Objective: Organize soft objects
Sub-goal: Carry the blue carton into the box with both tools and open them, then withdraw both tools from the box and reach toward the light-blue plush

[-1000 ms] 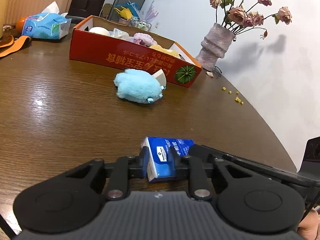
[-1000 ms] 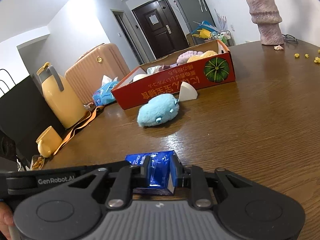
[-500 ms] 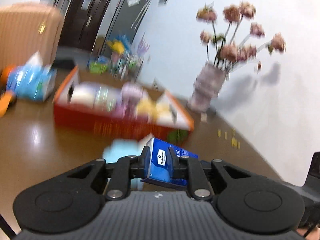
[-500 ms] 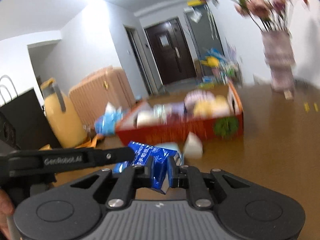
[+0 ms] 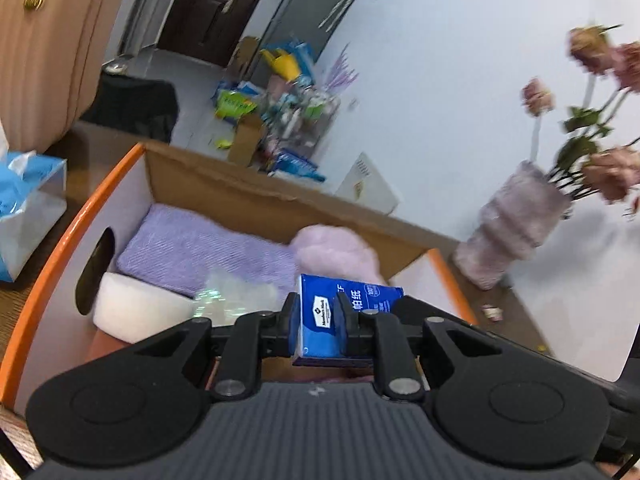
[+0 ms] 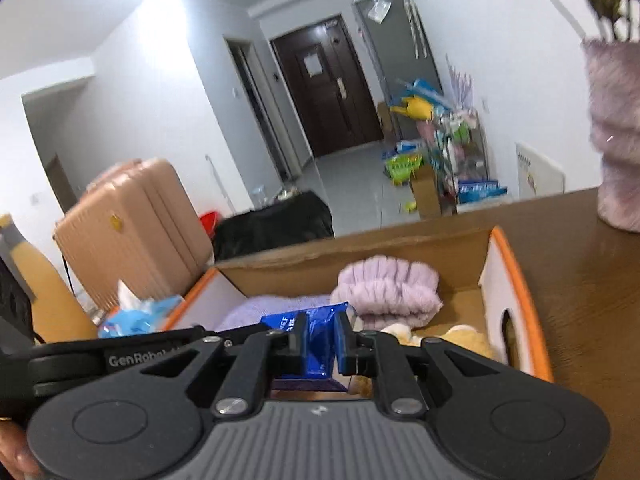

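Both grippers are shut on one blue tissue pack point(image 5: 320, 320), which also shows in the right wrist view point(image 6: 318, 340). My left gripper point(image 5: 318, 322) pinches one end, my right gripper point(image 6: 322, 340) the other. They hold it in the air over the open orange-rimmed cardboard box point(image 5: 60, 232), seen in the right wrist view too point(image 6: 516, 264). In the box lie a purple towel point(image 5: 208, 248), a pink fluffy item point(image 5: 340, 248), a white foam piece point(image 5: 136, 308) and a yellow plush point(image 6: 464, 340). The blue plush toy is out of view.
A fuzzy pink vase point(image 5: 512, 228) with dried flowers stands right of the box on the brown table point(image 6: 580, 300). A blue tissue bag point(image 5: 24, 208) lies left of the box. A pink suitcase point(image 6: 132, 224) and clutter stand beyond the table.
Both grippers have lifted the tissue pack off the table and carried it forward over the box. The blue plush toy has dropped out of view.
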Tool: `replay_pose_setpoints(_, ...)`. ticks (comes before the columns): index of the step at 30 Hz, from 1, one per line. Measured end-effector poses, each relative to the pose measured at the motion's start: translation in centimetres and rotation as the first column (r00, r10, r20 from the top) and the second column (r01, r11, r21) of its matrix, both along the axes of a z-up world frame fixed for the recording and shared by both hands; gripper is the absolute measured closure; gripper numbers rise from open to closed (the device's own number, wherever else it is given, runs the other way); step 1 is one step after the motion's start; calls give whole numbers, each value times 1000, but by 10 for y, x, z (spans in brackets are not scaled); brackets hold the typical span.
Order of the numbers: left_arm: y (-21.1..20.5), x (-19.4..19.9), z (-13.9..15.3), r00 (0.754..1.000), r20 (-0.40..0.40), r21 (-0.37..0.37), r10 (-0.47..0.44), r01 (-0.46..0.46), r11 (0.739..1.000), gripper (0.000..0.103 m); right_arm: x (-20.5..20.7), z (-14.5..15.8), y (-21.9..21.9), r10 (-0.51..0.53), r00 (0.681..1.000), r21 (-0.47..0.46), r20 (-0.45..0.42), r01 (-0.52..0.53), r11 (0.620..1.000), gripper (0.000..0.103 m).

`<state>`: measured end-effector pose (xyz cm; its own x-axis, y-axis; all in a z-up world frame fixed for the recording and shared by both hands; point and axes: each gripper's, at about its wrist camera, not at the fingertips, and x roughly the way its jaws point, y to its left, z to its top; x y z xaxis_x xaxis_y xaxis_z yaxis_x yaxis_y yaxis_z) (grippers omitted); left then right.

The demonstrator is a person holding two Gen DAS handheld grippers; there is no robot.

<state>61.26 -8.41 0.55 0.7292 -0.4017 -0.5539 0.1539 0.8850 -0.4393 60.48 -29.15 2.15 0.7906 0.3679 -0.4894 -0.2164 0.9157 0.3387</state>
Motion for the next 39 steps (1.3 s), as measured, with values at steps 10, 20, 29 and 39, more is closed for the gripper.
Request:
replay_pose_setpoints(10,-14,9,-19,997,-65,143,-48,57,988,85,17,-37,19,-44,997,-111,-67,37,993,90)
replay_pose_setpoints(20,22,-73,78,982,188,264,-23,-28,964,61,-47,53,-11,-47,997,-99,63,53,994,89)
replay_pose_setpoints(29,51,-174,142,924,383,326,28,-163,931,26,-152,132,-31,-79,976,-124,202,106,987,79)
replay_pose_setpoints(39,61,-282,122,871,492,347,-9,-186,919,5,-263,125,-20,-47,935,-159,350,109,981,42)
